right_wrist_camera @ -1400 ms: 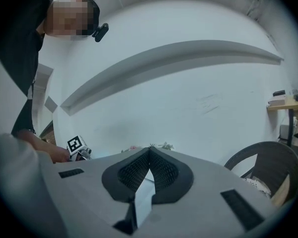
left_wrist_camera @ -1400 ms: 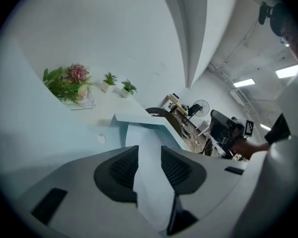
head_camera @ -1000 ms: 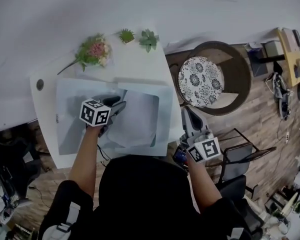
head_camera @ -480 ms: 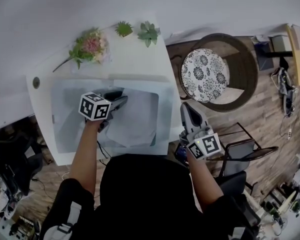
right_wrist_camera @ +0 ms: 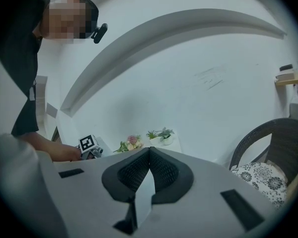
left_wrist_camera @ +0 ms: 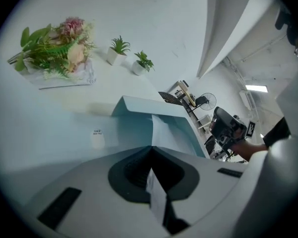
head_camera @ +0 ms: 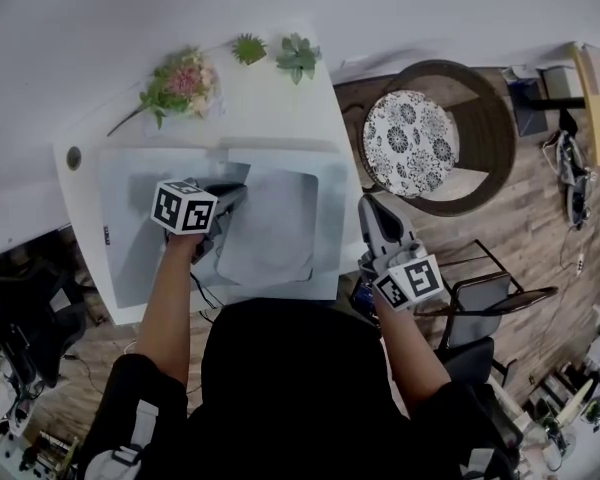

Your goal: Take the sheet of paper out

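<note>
A pale blue folder (head_camera: pixel 130 228) lies open on the white table (head_camera: pixel 280 118), and the sheet of paper (head_camera: pixel 275 228) shows in its opening. My left gripper (head_camera: pixel 232 194) is at the sheet's upper left edge. Its jaws have just closed, and in the left gripper view the left gripper (left_wrist_camera: pixel 150 148) has its pads pressed together with a thin pale edge (left_wrist_camera: pixel 174 135) running out from the tips. My right gripper (head_camera: pixel 372 210) hangs off the table's right side. In the right gripper view the right gripper (right_wrist_camera: pixel 149 150) is shut with nothing in it.
A flower bouquet (head_camera: pixel 180 83) and two small potted plants (head_camera: pixel 248 48) (head_camera: pixel 297 56) stand along the table's far edge. A wicker chair with a patterned cushion (head_camera: pixel 408 143) is right of the table, and a black chair (head_camera: pixel 485 303) is beside my right hand.
The left gripper's jaws have gone from open to shut at the sheet's edge. The sheet now lies flatter in the folder. The right gripper has sunk slightly.
</note>
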`<state>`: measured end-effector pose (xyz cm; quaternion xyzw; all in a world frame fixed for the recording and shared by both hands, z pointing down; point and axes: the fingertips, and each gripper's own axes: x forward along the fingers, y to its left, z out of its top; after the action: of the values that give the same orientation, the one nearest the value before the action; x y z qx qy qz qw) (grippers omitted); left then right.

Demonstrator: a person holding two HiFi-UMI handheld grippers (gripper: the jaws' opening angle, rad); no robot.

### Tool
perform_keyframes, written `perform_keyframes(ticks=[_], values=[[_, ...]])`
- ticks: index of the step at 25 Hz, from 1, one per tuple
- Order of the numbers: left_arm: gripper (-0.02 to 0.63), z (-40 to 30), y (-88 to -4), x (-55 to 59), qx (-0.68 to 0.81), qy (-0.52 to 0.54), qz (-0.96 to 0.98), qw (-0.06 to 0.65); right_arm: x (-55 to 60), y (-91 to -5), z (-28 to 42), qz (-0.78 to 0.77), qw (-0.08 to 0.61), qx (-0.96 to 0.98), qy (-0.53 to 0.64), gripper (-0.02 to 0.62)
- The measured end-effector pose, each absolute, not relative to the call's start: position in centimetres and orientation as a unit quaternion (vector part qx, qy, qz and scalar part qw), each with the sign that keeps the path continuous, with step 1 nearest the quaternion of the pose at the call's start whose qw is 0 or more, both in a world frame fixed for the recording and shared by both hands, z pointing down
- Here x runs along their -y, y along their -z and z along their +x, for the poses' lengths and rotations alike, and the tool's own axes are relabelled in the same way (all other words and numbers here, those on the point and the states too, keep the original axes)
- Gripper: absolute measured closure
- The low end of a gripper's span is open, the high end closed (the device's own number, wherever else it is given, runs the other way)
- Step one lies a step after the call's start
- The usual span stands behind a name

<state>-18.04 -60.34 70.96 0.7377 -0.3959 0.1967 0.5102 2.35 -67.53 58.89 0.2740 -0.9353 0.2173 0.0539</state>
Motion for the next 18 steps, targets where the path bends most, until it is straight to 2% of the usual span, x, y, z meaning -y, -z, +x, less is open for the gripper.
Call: perform_keyframes(ticks=[11,18], values=[[0.604,-24.2,-64.7,54.7,0.477,-0.204,0.714,0.470,65.4,-56.1,0.7,0.254,0.036,0.949,-0.184,0.586],[0.604,-28.2,-59.1,51.2,0.554,-0.176,0.709,0.400,62.4,-53.5,-1.2,0.234,0.017,0.960,-0.154,0.586]])
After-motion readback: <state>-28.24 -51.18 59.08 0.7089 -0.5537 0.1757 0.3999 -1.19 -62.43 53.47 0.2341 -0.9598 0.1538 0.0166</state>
